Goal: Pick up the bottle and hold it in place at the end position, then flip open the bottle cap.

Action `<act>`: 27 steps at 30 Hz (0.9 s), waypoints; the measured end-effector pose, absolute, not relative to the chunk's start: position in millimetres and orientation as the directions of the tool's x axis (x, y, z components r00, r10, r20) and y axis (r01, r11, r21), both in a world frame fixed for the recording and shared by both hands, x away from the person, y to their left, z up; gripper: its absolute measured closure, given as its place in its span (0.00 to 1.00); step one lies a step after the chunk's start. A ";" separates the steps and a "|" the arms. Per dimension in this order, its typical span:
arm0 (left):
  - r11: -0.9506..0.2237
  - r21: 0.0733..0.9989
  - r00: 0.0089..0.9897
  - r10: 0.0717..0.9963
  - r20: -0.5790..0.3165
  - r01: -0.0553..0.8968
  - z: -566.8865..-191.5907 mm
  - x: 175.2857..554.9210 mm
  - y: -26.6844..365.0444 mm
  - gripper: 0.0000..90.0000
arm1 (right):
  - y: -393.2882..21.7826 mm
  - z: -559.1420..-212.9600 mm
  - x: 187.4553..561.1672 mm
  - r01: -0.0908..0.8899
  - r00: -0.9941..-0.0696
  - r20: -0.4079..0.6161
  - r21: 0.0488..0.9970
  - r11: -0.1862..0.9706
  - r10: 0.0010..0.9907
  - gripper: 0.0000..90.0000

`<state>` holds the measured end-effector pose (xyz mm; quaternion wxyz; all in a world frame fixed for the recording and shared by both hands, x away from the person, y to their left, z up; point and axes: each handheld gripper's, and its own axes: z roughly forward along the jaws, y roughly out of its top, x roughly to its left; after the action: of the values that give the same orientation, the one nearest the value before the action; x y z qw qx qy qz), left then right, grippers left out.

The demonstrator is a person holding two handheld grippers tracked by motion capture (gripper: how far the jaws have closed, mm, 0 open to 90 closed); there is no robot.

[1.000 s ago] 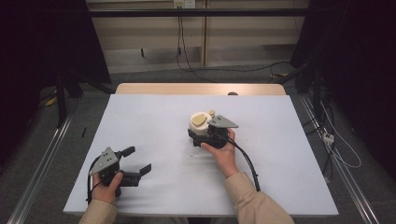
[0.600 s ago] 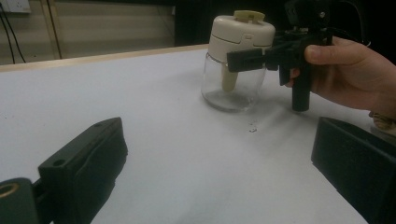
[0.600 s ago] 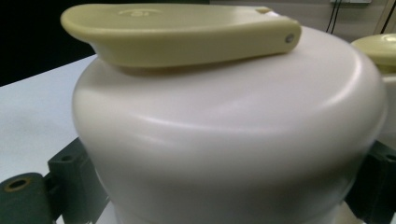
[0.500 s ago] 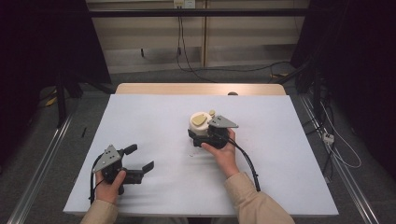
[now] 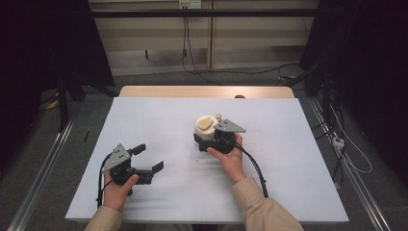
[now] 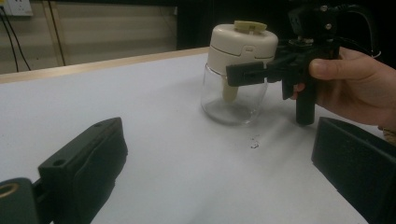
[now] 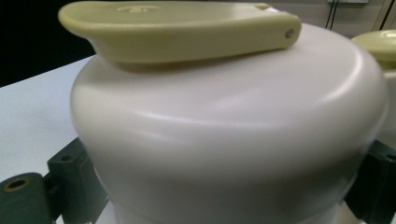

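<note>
The jar [image 6: 236,77] looks light, with slippery, breakable glass under a plastic lid [image 7: 224,126]. The right gripper [image 5: 208,139] has its jaws clamped just under the lid, a sound hold. The left gripper [image 5: 146,160], near left on the counter [image 5: 159,120], has its jaws apart.

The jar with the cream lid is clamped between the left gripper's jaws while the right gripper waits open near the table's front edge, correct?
Not quite: the sides are swapped. In the high view the right gripper has its jaws around the jar, and the left gripper waits open near the front edge of the table. The left gripper view shows this too.
</note>
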<state>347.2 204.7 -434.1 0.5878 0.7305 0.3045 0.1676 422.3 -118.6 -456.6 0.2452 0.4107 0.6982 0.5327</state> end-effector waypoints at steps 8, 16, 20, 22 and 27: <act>-0.124 0.957 0.750 0.650 -0.123 0.263 -431.4 350.6 196.6 0.03 | -118.5 -456.8 422.5 0.315 -0.541 0.097 0.944 0.094 0.836 0.07; -0.126 0.953 0.746 0.653 -0.129 0.275 -427.8 352.2 189.9 0.03 | -118.5 -456.9 422.5 0.316 -0.540 0.097 0.944 0.094 0.836 0.07; -0.114 0.951 0.737 0.660 -0.143 0.287 -425.2 354.4 187.1 0.03 | -118.5 -456.6 422.7 0.319 -0.540 0.098 0.943 0.095 0.836 0.07; -0.117 0.949 0.740 0.657 -0.147 0.292 -424.2 356.1 184.9 0.03 | -118.5 -456.7 422.8 0.319 -0.540 0.099 0.943 0.095 0.836 0.07; -0.116 0.949 0.745 0.650 -0.149 0.292 -420.3 357.9 177.6 0.04 | -118.5 -456.8 422.8 0.320 -0.540 0.100 0.943 0.094 0.836 0.07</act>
<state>357.9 177.6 -420.3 0.5816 0.7309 0.3222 0.1541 422.8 -118.5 -456.8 0.2427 0.4136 0.6986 0.5311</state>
